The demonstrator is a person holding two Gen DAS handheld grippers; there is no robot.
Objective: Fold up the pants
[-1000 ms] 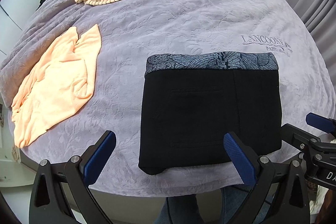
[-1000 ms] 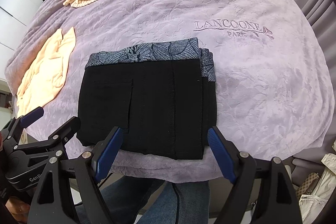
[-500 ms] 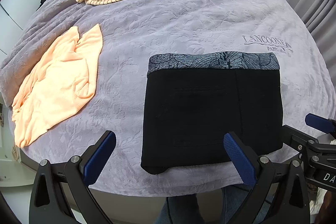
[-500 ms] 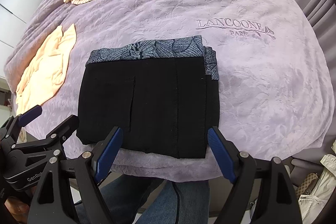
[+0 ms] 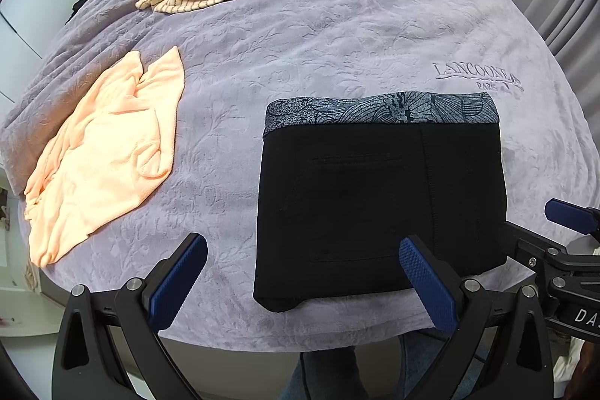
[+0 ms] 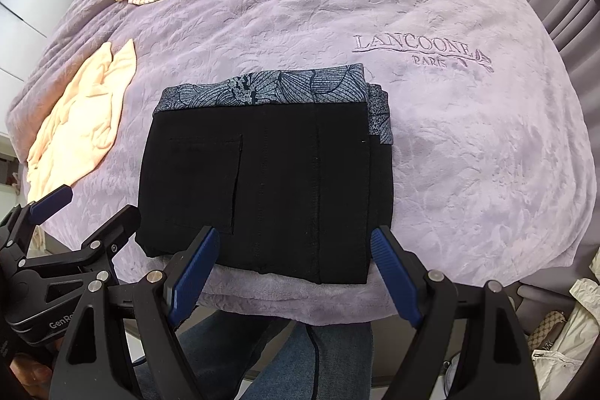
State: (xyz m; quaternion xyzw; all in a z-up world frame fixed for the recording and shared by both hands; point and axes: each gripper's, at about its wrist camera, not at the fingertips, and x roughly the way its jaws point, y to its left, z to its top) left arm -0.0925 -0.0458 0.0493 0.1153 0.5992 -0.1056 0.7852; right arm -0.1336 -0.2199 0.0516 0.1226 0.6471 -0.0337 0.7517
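Left gripper [image 5: 302,282] and right gripper [image 6: 290,274]: both sets of fingers [image 5: 427,287] stand wide apart and hold nothing, poised above the near edge of the bed [image 6: 468,156], pointing steeply down. Between and just beyond them lie the pants [image 6: 262,182], a black garment laid as a compact, layered rectangle near the bed's front edge, its patterned waistband [image 5: 378,109] along the far side and its folded edge toward the person. Stacked layers show at the packet's right side in the right wrist view. The long axis runs left to right across the bed; the waistband faces away. Judged step: folding looks complete or nearly so. The next move would call only for smoothing or lifting the packet by its near edge without disturbing the layers.
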